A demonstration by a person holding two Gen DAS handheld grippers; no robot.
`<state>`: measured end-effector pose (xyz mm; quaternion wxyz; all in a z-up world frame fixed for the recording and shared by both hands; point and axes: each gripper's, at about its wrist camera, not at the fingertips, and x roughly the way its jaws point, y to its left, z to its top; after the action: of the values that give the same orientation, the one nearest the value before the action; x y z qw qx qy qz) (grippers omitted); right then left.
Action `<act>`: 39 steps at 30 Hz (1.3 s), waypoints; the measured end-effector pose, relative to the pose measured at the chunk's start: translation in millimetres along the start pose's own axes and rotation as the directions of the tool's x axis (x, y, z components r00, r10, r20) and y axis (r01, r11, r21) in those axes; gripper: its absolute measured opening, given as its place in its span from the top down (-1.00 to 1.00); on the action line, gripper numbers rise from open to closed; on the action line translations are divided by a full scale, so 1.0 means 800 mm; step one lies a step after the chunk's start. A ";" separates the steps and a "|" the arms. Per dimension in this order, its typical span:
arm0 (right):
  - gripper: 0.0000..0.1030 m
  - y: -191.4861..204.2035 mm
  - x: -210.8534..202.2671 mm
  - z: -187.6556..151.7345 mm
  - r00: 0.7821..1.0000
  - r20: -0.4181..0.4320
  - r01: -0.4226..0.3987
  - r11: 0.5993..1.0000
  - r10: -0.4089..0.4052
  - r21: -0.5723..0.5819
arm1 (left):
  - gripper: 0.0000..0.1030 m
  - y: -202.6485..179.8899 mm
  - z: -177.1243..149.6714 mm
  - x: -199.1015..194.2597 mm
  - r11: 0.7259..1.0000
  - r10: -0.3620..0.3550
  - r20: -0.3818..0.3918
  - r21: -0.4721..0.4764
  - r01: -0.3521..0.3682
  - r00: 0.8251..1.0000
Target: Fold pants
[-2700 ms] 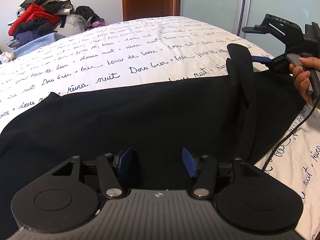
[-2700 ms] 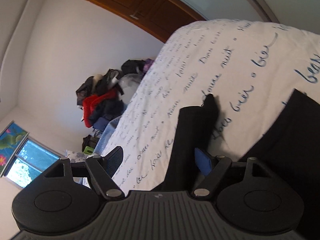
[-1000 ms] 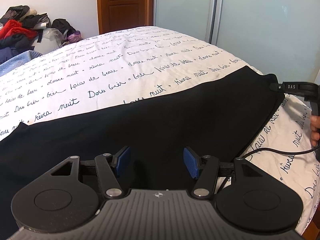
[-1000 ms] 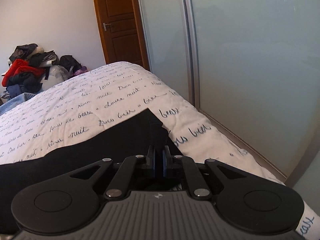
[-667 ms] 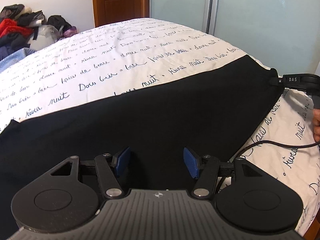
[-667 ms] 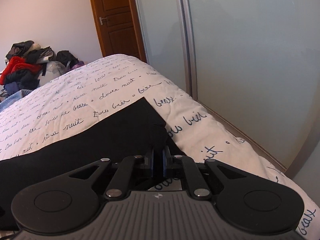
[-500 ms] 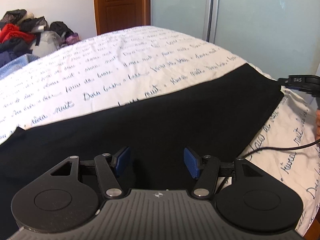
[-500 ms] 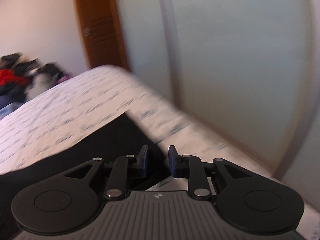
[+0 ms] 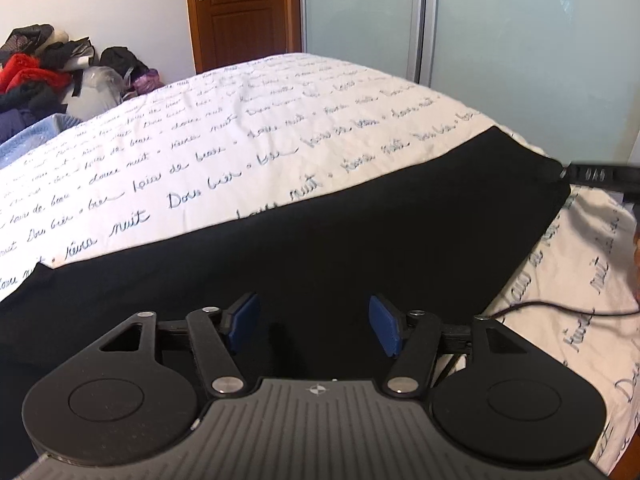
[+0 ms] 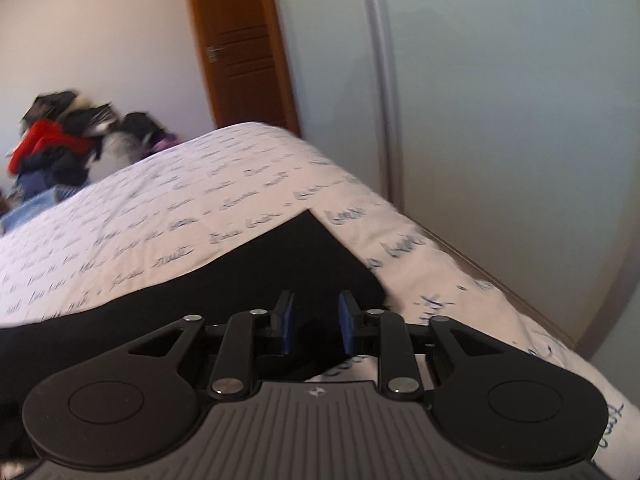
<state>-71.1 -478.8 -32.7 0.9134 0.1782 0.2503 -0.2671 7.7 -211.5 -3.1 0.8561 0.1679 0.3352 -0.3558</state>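
Black pants [image 9: 320,240] lie flat across the near part of a bed [image 9: 240,120] with a white, script-printed cover. My left gripper [image 9: 314,326] hovers over the pants' middle; its blue pads stand wide apart and are still opening, pinching nothing. In the right wrist view my right gripper [image 10: 316,320] is over the pants' [image 10: 280,272] right corner. Its jaws are opening, a gap shows between the pads, and no cloth is pinched. From the left wrist view the right gripper [image 9: 592,174] shows at that corner, with a person's hand [image 9: 637,244] at the frame edge.
A black cable [image 9: 560,308] trails over the cover right of the pants. A heap of clothes [image 9: 32,76] sits beyond the bed's far left. A wooden door [image 9: 240,8] and frosted sliding panels [image 9: 500,40] stand behind. The bed's edge [image 10: 500,292] drops off to the right.
The right gripper carried a lifted fold of the pants over, laid it flat, then opened off the corner. The left gripper stayed over the pants and widened slightly.
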 end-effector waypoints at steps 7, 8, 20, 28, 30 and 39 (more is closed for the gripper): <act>0.39 0.000 -0.004 -0.009 1.000 -0.014 0.016 0.999 -0.015 0.036 | -0.27 -0.003 0.000 0.008 1.000 -0.009 -0.042 -0.018 0.008 0.999; 0.22 -0.001 -0.012 -0.009 1.000 0.001 0.015 0.998 -0.015 0.054 | -0.32 -0.005 0.002 0.005 1.000 -0.005 -0.024 -0.016 0.004 1.000; -0.26 -0.041 -0.014 -0.035 0.948 -0.086 -0.248 0.879 0.307 0.407 | -0.57 -0.022 0.015 0.030 1.000 0.021 -0.031 -0.003 -0.021 0.999; -0.22 -0.049 0.029 -0.035 0.925 -0.003 -0.327 0.797 0.381 0.508 | -0.53 -0.018 0.017 0.027 1.000 0.021 -0.023 -0.010 -0.021 1.000; -0.20 -0.053 0.040 -0.032 0.926 0.027 -0.332 0.778 0.377 0.534 | -0.53 -0.019 0.018 0.031 1.000 0.024 -0.035 -0.016 -0.024 0.999; 0.41 -0.068 0.081 -0.016 0.945 0.085 -0.302 0.741 0.315 0.600 | -0.61 -0.028 0.026 0.034 0.993 0.118 -0.012 -0.005 -0.118 0.993</act>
<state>-59.9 -541.6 -89.4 0.8367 0.5024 0.1286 -0.1762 15.3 -251.2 -8.5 0.8740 0.1870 0.3309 -0.3027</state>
